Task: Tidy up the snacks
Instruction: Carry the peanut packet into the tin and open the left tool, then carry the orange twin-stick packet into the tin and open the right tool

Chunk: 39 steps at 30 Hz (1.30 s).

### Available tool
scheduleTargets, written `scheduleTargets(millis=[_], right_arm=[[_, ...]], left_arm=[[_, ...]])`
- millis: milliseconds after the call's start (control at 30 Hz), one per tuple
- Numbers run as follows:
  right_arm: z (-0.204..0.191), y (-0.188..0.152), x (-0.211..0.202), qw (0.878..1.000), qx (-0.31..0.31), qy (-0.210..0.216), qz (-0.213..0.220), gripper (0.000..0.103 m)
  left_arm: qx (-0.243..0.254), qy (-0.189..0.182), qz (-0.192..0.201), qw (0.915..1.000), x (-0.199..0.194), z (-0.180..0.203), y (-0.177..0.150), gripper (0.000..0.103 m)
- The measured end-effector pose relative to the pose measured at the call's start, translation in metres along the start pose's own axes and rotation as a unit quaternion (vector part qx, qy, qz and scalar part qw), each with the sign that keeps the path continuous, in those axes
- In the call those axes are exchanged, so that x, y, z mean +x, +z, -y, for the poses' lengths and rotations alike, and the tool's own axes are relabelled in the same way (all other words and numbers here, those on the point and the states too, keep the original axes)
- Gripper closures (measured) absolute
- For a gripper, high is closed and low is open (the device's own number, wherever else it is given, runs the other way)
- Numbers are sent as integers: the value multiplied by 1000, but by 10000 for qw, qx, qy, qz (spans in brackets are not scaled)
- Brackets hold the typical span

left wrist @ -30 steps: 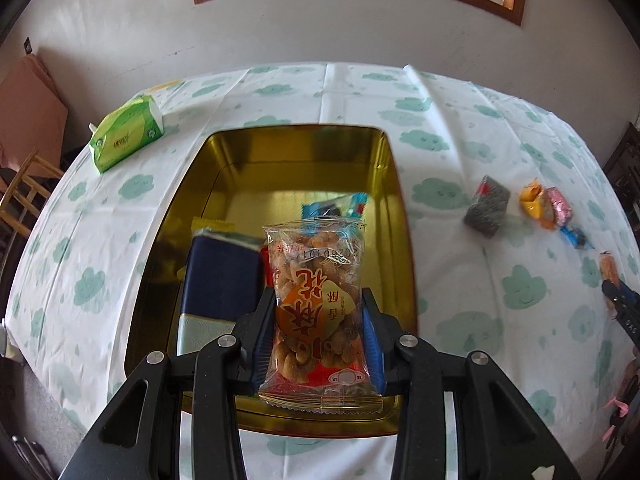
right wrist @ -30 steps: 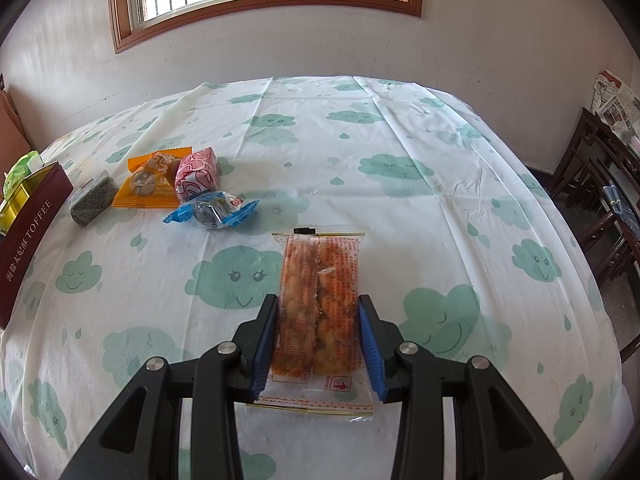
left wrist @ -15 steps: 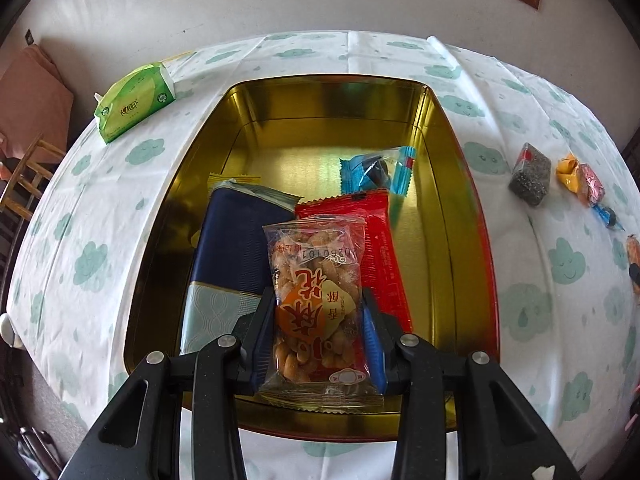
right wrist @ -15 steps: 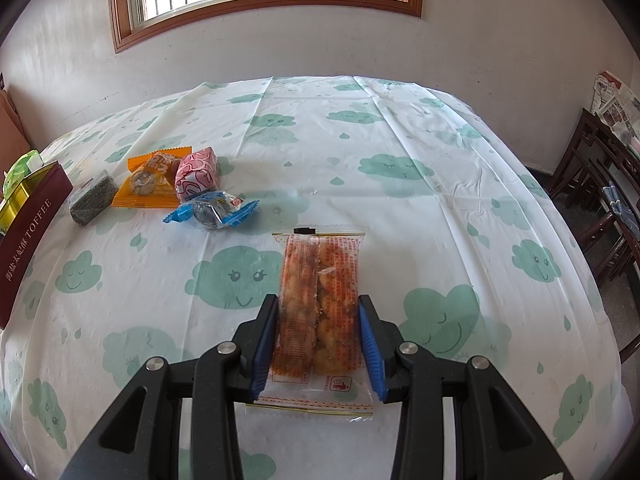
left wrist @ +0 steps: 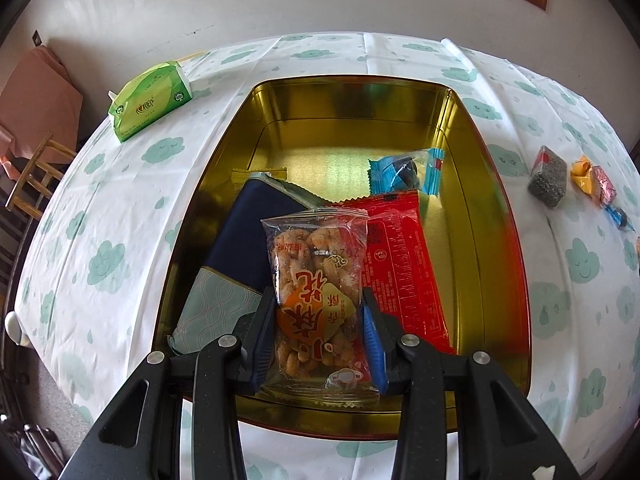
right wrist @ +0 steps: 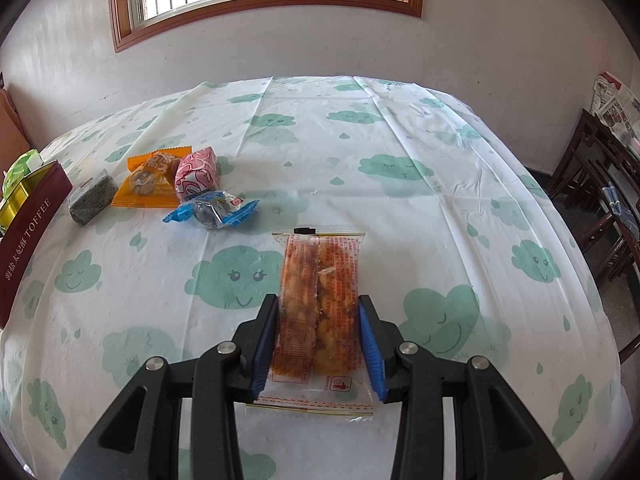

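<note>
The left gripper (left wrist: pixel 319 332) has come lower over the gold tin (left wrist: pixel 496 216), still clamping the peanut packet (left wrist: pixel 318 280); the right gripper (right wrist: pixel 319 340) stays clamped on the cracker packet (right wrist: pixel 320 292).

Black grippers (left wrist: pixel 320 320), blue-padded jaws, seemingly silver screws

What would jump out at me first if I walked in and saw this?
Probably the shiny gold tin in the middle of the cloud-print tablecloth, already holding a navy packet, a red packet and a small blue one. Over it, the left gripper grips a clear bag of fried twists, while the right gripper clamps a clear orange-printed snack packet.
</note>
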State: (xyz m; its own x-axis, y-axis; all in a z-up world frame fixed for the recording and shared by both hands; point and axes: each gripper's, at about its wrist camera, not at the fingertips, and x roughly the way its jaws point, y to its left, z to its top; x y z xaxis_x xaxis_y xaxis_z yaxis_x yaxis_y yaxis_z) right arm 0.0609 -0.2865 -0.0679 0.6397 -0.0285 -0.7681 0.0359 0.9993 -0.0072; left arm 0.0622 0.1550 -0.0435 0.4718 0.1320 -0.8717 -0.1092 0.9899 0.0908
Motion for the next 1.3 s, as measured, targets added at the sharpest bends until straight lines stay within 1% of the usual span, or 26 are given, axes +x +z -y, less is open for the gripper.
scheduleTargets(millis=[267,367,433,567,700,833,1300], right_arm=[[0,0,0,10000,-2,-3,0,63],[0,0,0,10000,-2,-2,0,63],[0,0,0,10000,-3,-3,0,63],[0,0,0,10000,-5,-4,-1,63],[0,0,0,10000,-5,-4,-1,63],[1,0,0,10000,-6,-5,-1,63],[0,0,0,10000,-30,-14,-5,63]], left_arm=[[48,15,16,10000,-1,1,-1,64],[43,2,16,10000,-2,1,-1,59],[58,-5,29,10000,-2,2,-1,54],[130,6,89,9999,-6,5,-2,52],[171,-10,180,9997,-11,9,-2,45],[221,-6,278,9994,-18,13,-2,43],[225,-133,353,9990,-29,16,-3,39]])
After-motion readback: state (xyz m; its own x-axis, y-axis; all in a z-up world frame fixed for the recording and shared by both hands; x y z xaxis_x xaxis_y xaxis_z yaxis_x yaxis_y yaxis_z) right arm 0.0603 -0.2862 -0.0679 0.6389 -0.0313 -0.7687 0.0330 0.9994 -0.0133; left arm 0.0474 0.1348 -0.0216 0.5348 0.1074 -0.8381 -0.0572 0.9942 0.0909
